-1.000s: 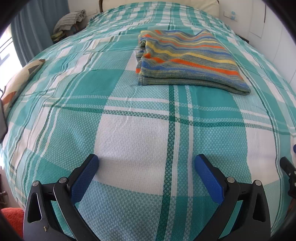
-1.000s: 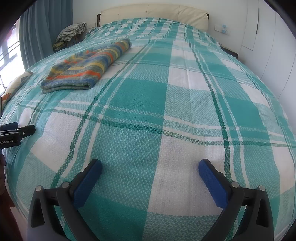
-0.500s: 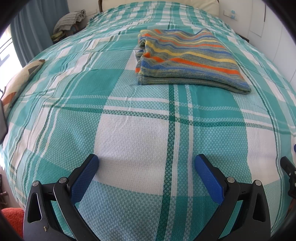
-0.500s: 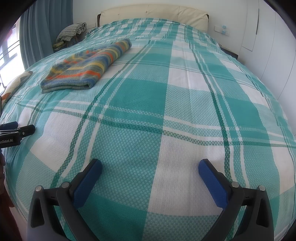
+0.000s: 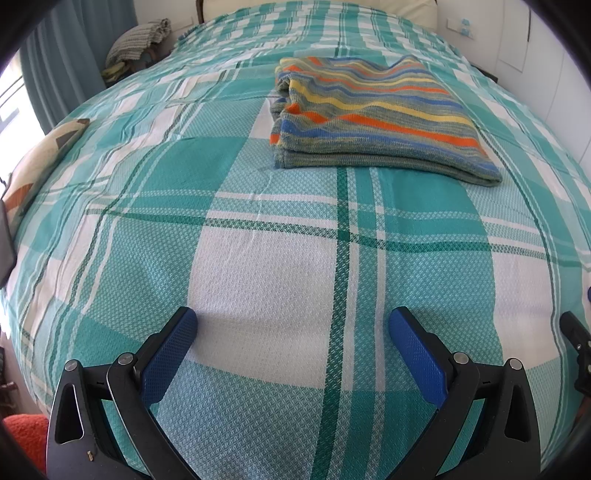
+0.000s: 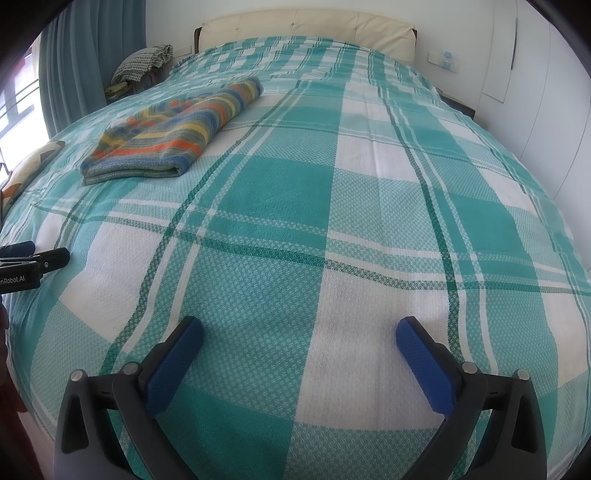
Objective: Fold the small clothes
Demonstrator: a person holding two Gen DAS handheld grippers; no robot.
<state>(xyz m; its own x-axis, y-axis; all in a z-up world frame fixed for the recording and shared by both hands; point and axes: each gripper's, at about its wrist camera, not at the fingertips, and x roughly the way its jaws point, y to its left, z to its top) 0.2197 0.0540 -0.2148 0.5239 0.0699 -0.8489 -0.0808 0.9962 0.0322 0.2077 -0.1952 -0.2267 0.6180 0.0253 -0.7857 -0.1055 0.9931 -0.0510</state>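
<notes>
Across the lower edge of the left wrist view, the left gripper (image 5: 293, 325) sits above the bed (image 5: 258, 280) with its fingers (image 5: 170, 354) spread wide; nothing lies between them, only the teal-and-white plaid bedspread. The folded striped garment (image 5: 373, 114) lies in the upper centre-right of that frame, flat on the bedspread and well apart from the fingertips. Its stripes run orange, yellow, blue and grey-green, and its stacked layers show along the near and left edges.

Along the lower edge of the right wrist view, the right gripper (image 6: 300, 332) is likewise fully spread and holds nothing. In this view the folded striped garment (image 6: 173, 129) appears in the upper left of the frame, far from the right gripper's blue pads (image 6: 424, 369). The tip of the left gripper (image 6: 29, 262) enters at the middle left edge of this frame, over the bedspread.

A cream headboard (image 6: 306, 33) stands at the top centre of the right wrist view. A teal curtain (image 6: 70, 74) hangs at the upper left, with a heap of grey-patterned cloth (image 6: 144, 62) beside it. A patterned cushion (image 5: 40, 162) rests at the left edge of the left wrist view. White cupboard doors (image 6: 535, 92) fill the upper right.
</notes>
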